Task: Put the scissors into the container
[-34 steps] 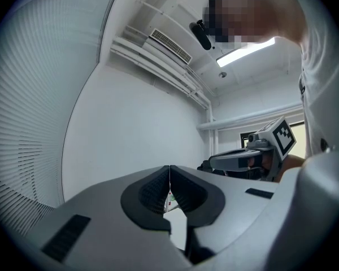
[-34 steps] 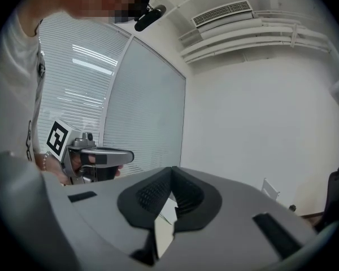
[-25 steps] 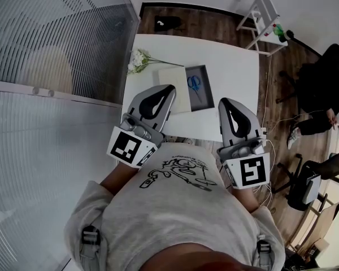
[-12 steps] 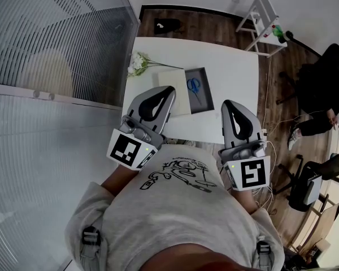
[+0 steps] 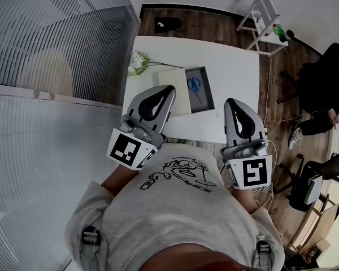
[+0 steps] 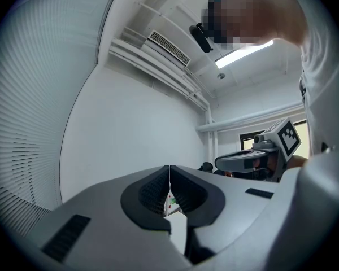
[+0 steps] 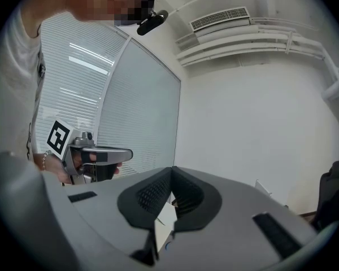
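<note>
1 pair of scissors (image 5: 194, 84) lies inside the dark container (image 5: 204, 102) on a white table (image 5: 231, 72). Pale sheet (image 5: 175, 89) touches the container's left side. Left gripper (image 5: 170, 87) and right gripper (image 5: 230, 100), nearer than the container: jaws together, empty.

The right gripper (image 7: 170, 178), jaws together, faces a white wall (image 7: 243, 129); left gripper (image 7: 95, 154) alongside.
</note>
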Demonstrator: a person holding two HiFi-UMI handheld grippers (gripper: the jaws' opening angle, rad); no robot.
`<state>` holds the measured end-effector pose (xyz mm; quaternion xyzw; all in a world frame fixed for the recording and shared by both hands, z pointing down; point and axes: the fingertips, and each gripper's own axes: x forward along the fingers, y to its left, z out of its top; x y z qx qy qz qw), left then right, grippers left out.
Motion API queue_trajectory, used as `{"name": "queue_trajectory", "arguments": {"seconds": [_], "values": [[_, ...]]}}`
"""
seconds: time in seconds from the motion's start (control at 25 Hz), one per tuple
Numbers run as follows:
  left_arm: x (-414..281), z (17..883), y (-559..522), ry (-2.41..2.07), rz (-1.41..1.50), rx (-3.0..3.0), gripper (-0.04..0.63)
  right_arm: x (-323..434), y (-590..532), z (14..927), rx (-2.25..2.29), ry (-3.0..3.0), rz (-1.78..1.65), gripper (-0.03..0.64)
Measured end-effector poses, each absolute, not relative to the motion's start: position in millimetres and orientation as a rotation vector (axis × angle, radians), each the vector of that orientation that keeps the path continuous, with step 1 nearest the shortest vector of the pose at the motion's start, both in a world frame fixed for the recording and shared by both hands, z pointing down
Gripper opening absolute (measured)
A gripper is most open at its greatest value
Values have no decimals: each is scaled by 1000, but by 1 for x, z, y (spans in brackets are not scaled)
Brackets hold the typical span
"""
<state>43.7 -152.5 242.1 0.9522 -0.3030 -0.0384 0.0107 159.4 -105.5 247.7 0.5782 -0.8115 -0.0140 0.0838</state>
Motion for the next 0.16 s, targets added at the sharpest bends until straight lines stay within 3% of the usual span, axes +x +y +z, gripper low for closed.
{"name": "queue_trajectory", "arguments": {"seconds": [0.16], "values": [[45,241,-153,-946,-118,2971,21,160,-106,247,1724,-2423,-42,6]]}}
